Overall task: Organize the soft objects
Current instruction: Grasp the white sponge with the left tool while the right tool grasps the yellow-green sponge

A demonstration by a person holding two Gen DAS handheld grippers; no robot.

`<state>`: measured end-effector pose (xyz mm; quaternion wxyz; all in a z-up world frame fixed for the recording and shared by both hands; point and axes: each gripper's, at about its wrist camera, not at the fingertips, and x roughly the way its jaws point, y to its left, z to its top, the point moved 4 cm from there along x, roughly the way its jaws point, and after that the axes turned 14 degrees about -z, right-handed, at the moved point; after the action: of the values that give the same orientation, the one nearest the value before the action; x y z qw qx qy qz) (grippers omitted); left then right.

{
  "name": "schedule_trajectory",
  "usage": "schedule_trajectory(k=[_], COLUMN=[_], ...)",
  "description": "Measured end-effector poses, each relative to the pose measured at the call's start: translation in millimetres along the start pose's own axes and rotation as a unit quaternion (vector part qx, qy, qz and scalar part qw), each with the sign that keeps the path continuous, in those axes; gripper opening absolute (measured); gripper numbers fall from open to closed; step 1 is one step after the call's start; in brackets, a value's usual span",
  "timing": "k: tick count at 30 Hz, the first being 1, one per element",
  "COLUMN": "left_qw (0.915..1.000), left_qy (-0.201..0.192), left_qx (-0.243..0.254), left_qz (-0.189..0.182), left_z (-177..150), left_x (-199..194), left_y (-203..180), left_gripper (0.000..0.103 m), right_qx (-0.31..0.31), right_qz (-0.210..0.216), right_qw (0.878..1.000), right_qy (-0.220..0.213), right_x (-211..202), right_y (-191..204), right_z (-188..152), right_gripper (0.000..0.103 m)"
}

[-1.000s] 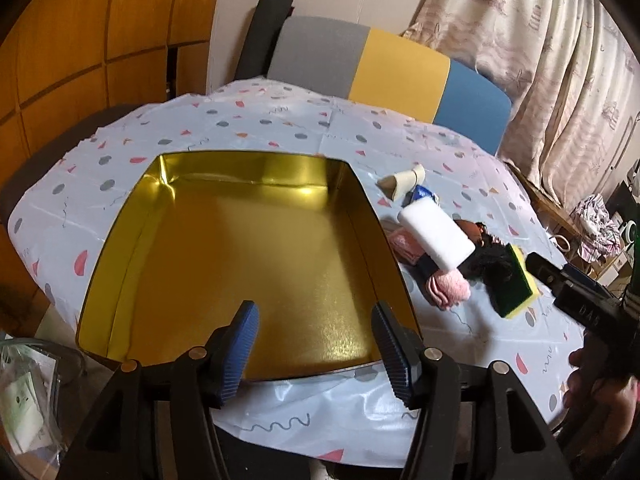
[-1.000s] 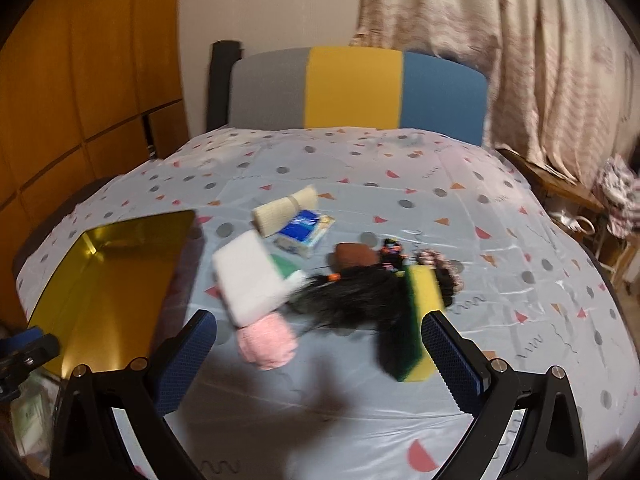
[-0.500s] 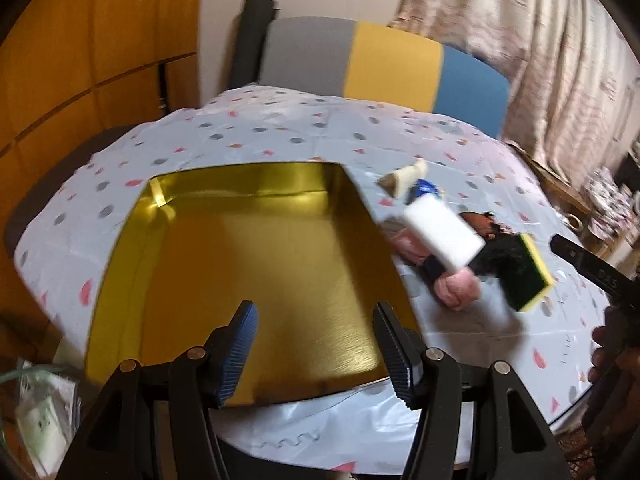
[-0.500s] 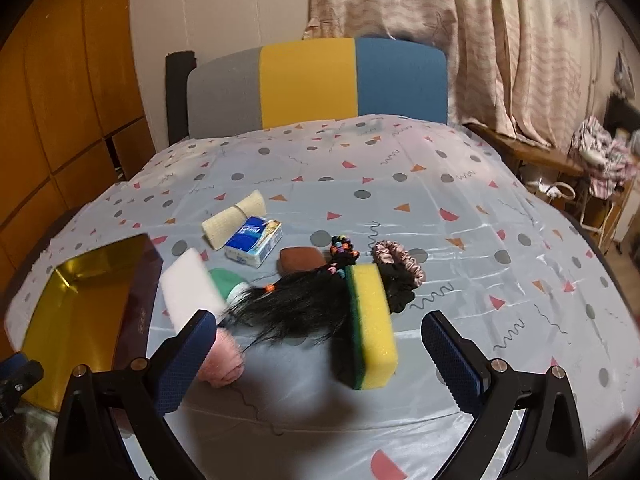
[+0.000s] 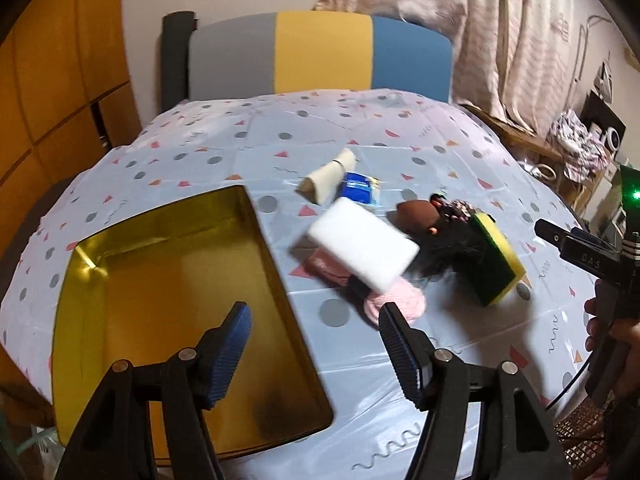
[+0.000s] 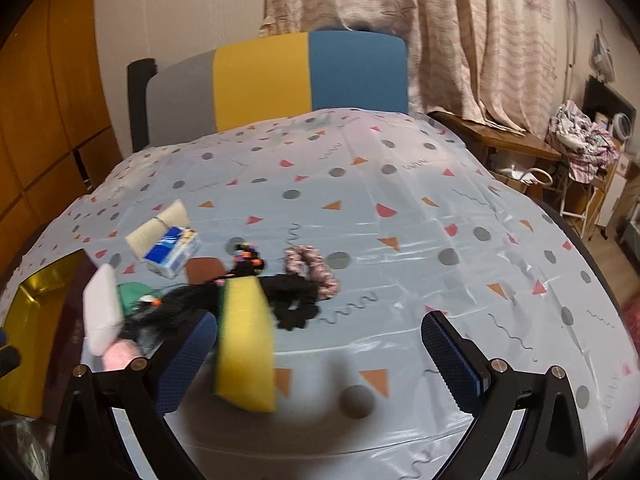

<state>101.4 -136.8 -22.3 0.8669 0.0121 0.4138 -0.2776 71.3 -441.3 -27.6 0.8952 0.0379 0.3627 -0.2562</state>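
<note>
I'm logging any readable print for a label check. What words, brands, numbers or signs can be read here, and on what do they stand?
"DAS": pale letters on the black body of the right claw, seen from the left wrist view; further characters may follow, I cannot tell.
Blue tissue pack: white print on the blue face, too blurred to read.
Patterned tablecloth: only dots, triangles and squiggles, no text.
Nothing else bears legible print.

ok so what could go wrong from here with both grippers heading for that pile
1. The white sponge lies across a pink item and black hair; lifting one may drag the others.
2. The right gripper, open, hangs near the yellow sponge, with hair strands beside it that could snag in the jaws.
3. The left gripper, jaws just opening and empty, hovers over the gold tray's rim and could knock it.
</note>
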Motion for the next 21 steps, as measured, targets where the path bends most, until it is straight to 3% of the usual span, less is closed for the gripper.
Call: schedule_trajectory(k=[5, 12, 16, 18, 21], left_qw=[0.9993, 0.9917, 0.9865, 0.9833, 0.9827], left_qy=[0.020, 0.036, 0.042, 0.052, 0.072], left_qx=[0.003, -0.071, -0.108, -0.123, -0.132], left_qz=[-0.032, -0.100, -0.115, -0.123, -0.108], left_z=[9.3, 29.4, 44.7, 51.9, 59.0], left_x=[18.6, 40.7, 56.2, 67.7, 87.6], left_y=[-15.3, -7.3, -2.7, -4.6, -7.5], left_gripper=[0.067, 0.067, 0.066, 0.069, 0.084], right_qx=[0.051, 0.095, 0.099, 0.096, 0.097], right_qz=[0.024, 0.033, 0.038, 0.039, 0.041], right_qw=[0.998, 0.994, 0.993, 0.994, 0.994], right_qy=[0.032, 0.044, 0.043, 0.043, 0.042], right_x=[18.1, 22.6, 21.3, 21.2, 20.7], right_y=[-19.2, -31.5, -30.7, -29.9, -30.0], right_z=[-1.1, 2.2, 4.0, 4.2, 4.9], right_gripper=[0.103, 0.103, 0.103, 0.103, 0.103])
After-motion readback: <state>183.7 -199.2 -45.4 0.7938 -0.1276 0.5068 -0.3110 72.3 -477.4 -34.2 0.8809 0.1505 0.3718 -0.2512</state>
